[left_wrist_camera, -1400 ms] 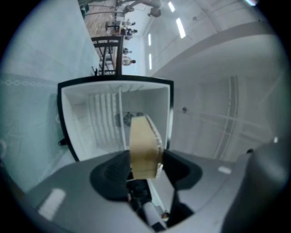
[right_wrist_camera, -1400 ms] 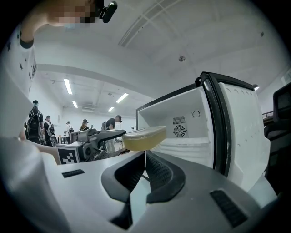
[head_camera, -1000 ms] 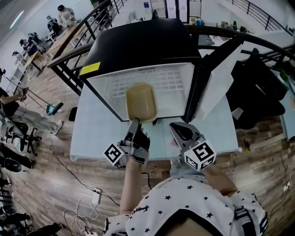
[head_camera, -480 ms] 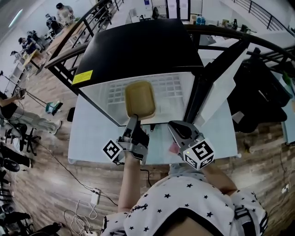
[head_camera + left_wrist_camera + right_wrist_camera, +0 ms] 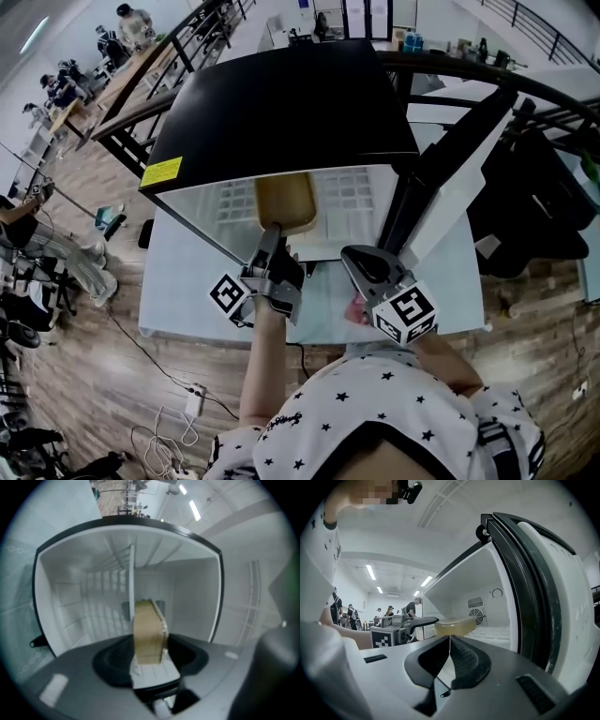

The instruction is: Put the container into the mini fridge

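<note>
Half the container (image 5: 286, 202) is inside the mini fridge (image 5: 281, 103), mid-frame.
My left claw (image 5: 273, 231) pinches its near rim so it rides level; right claw (image 5: 361, 269) is closed, empty.

Your right gripper (image 5: 450, 640) fills the foreground. On its grey body the two black ribbed pads meet tip to tip, with nothing between them. Just above those tips in the picture, the tan translucent plastic container (image 5: 454, 626) hangs level at the mouth of the white mini fridge (image 5: 487, 581). The dark jaws of your left gripper (image 5: 431, 620) reach the container's near edge. The fridge's black-sealed white door (image 5: 562, 583) stands open at right. A round fan grille (image 5: 477, 616) shows on the back wall. People (image 5: 412, 607) stand far off at left.
</note>
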Demonstrator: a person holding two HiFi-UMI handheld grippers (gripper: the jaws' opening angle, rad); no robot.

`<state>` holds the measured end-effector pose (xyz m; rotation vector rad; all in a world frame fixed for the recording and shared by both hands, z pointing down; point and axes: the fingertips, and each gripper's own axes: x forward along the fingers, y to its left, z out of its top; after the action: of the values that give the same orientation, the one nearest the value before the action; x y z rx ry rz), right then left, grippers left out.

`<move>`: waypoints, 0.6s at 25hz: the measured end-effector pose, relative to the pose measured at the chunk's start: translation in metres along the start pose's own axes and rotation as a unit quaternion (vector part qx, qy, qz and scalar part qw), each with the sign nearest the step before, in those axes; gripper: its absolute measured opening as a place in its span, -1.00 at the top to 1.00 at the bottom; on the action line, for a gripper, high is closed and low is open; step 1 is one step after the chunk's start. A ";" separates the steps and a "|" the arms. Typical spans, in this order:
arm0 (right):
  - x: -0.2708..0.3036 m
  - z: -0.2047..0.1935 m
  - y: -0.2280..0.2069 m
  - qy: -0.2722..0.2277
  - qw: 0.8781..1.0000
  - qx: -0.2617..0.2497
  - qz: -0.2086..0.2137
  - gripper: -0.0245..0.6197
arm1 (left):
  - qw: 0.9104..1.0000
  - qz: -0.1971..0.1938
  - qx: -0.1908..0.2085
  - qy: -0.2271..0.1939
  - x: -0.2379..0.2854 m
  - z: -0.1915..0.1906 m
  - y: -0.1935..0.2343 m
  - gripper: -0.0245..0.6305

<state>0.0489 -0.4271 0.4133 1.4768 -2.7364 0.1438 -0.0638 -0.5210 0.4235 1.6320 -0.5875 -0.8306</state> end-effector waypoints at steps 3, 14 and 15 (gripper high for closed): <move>0.004 0.000 -0.002 0.001 1.000 0.000 0.003 0.86 | 1.000 0.001 0.001 -0.005 0.005 0.004 0.001 0.23; 0.012 -0.002 -0.002 0.001 1.000 0.000 0.015 0.86 | 1.000 0.013 0.003 -0.015 0.016 0.014 0.005 0.22; 0.011 -0.003 -0.001 0.001 1.000 0.000 0.015 0.86 | 1.000 0.014 0.003 -0.015 0.015 0.013 0.005 0.22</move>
<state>0.0431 -0.4366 0.4167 1.4343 -2.7574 0.1451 -0.0645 -0.5418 0.4236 1.6154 -0.6325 -0.8353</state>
